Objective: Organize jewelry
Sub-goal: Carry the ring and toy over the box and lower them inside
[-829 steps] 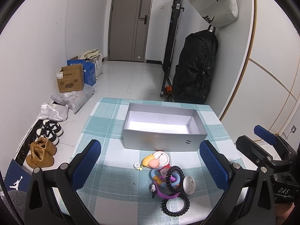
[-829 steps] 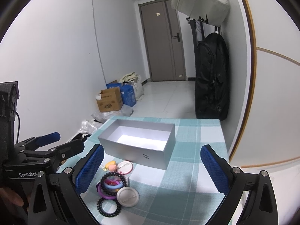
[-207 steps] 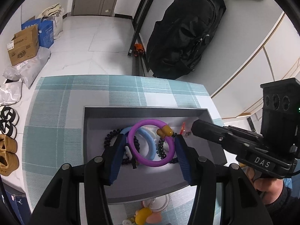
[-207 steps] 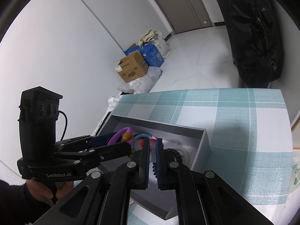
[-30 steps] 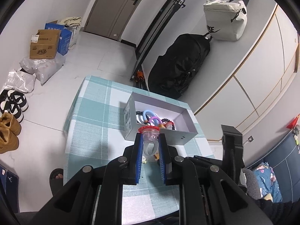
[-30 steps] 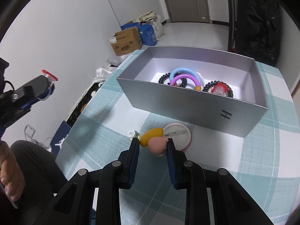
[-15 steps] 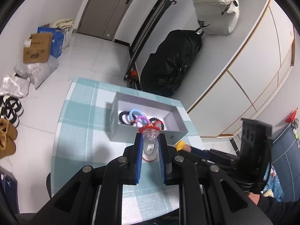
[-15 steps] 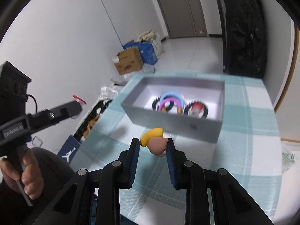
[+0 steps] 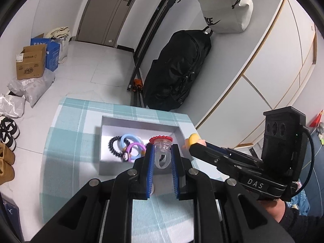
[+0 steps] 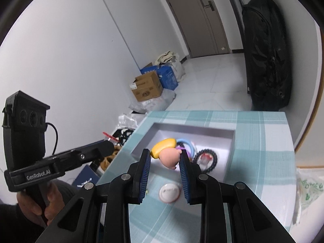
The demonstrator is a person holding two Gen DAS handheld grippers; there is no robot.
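Observation:
My left gripper (image 9: 162, 158) is shut on a clear plastic ring with a red frilled top (image 9: 161, 147), held high above the near side of the grey box (image 9: 139, 124). My right gripper (image 10: 165, 158) is shut on a pink and yellow figure (image 10: 169, 151), also above the box (image 10: 194, 128); it shows at the right of the left wrist view (image 9: 193, 139). Inside the box lie a black bead bracelet (image 9: 113, 143), a blue ring (image 9: 129, 138), a purple ring (image 9: 135, 148) and a black coil band (image 10: 206, 159). A white round badge (image 10: 169, 190) lies on the tablecloth in front of the box.
The box stands on a teal checked tablecloth (image 9: 66, 133). A black backpack (image 9: 176, 70) leans on the wall beyond the table. Cardboard and blue boxes (image 9: 32, 62), plastic bags and shoes (image 9: 7, 129) lie on the floor at the left.
Both grippers have moved forward over the box with their items still held. The right gripper with the figure has come close beside the left one.

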